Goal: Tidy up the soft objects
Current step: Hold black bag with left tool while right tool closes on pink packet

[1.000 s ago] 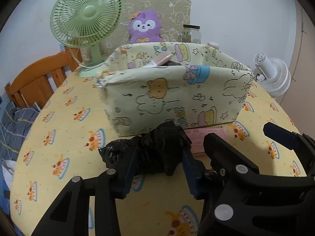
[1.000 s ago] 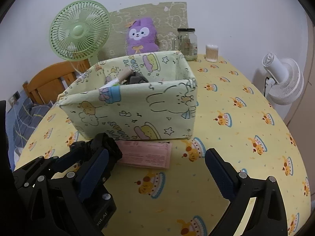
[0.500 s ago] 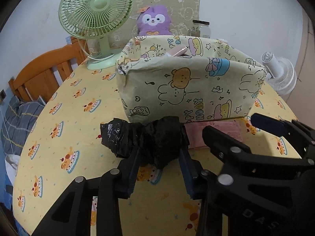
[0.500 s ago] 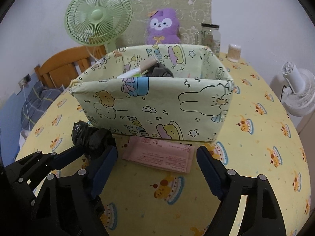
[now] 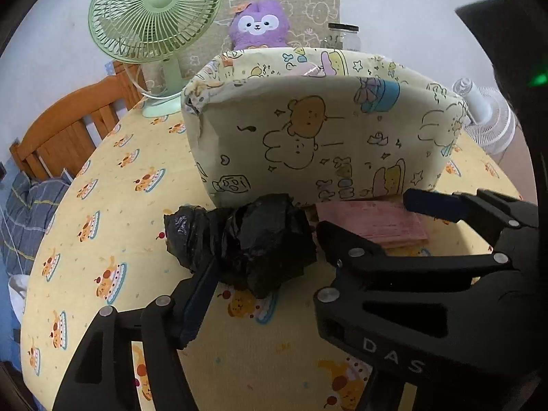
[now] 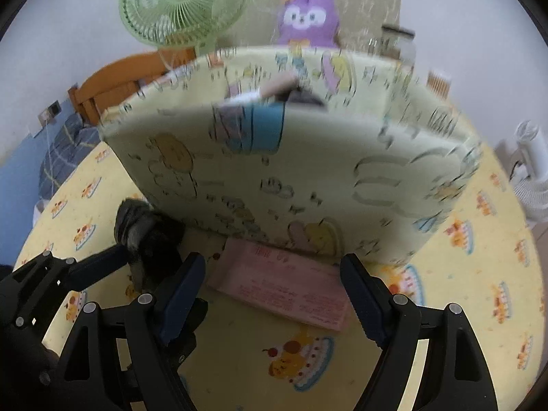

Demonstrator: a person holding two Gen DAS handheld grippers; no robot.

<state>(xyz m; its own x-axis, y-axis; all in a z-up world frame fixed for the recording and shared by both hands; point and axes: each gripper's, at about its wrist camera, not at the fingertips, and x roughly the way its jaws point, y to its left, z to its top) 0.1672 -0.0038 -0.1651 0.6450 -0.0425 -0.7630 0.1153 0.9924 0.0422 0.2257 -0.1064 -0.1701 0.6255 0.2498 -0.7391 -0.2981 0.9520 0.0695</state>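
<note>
Left wrist: my left hand-held gripper (image 5: 260, 267) pinched the black bag (image 5: 246, 236) before the bin (image 5: 322, 144).

Right wrist: my right hand-held gripper (image 6: 274, 291) stood spread around the pink packet (image 6: 284, 287). Next, I judged, closing on it.

Your left claw (image 5: 260, 274) is gripping a crumpled black plastic bag (image 5: 246, 236) on the tabletop (image 5: 137, 212), just before the printed fabric bin (image 5: 318, 137); your right claw (image 5: 373, 215) is straddling a pink packet (image 5: 373, 215).
</note>
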